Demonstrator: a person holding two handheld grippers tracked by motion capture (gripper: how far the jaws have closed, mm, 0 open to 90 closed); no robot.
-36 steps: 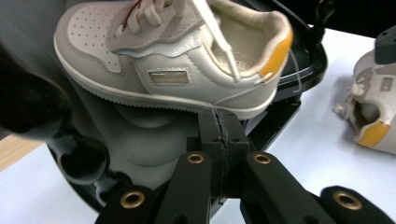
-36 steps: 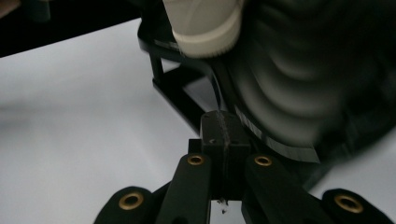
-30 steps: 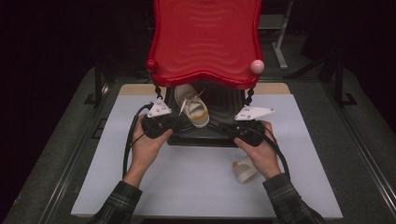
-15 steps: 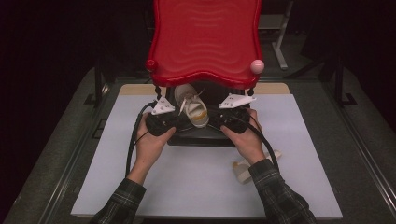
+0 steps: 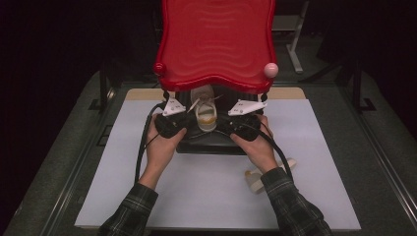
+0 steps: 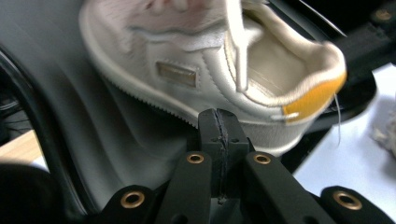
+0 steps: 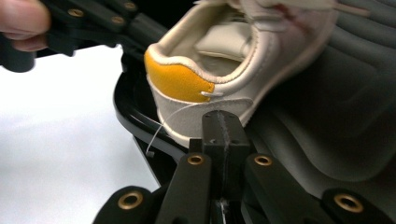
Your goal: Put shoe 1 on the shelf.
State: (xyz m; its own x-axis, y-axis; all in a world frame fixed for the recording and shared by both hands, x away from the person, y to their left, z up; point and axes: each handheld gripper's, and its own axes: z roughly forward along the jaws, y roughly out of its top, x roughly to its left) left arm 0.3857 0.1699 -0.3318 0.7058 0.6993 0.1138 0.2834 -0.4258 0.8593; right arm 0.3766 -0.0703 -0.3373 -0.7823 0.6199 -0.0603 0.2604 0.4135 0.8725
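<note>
Cream leather with a mustard-yellow heel tab marks the low-top sneaker (image 5: 205, 112), which rests on a black ribbed plastic stand (image 5: 211, 142) at the middle of the white-topped bench (image 5: 319, 147). In the high view the shoe's long axis runs from 12 to 6 o'clock: the toe points to 12 and disappears under a glossy red wavy-edged plastic tray (image 5: 216, 42) that hangs over the stand, while the yellow heel faces 6, towards the person. The shoe tilts, toe higher than heel, leaning on the stand's sloped back. A white lace (image 6: 237, 42) hangs loose down into its opening.

The left gripper (image 5: 181, 118) sits at 9 o'clock of the heel, just beside it, and the right gripper (image 5: 227, 118) at 3 o'clock, so the heel lies between the two. Each gripper has its black jaws pressed flat together with nothing between them. In the left gripper view the closed tip (image 6: 219, 133) stands right at the sole edge near the heel; in the right gripper view the closed tip (image 7: 221, 133) stands just under the heel, where a thin loose thread (image 7: 161, 126) curls down. Whether either tip actually touches the sole I cannot tell.

A second pale shoe (image 5: 258, 178) lies on the bench at 5 o'clock of the stand, partly hidden by the right forearm's plaid sleeve (image 5: 290, 206).
</note>
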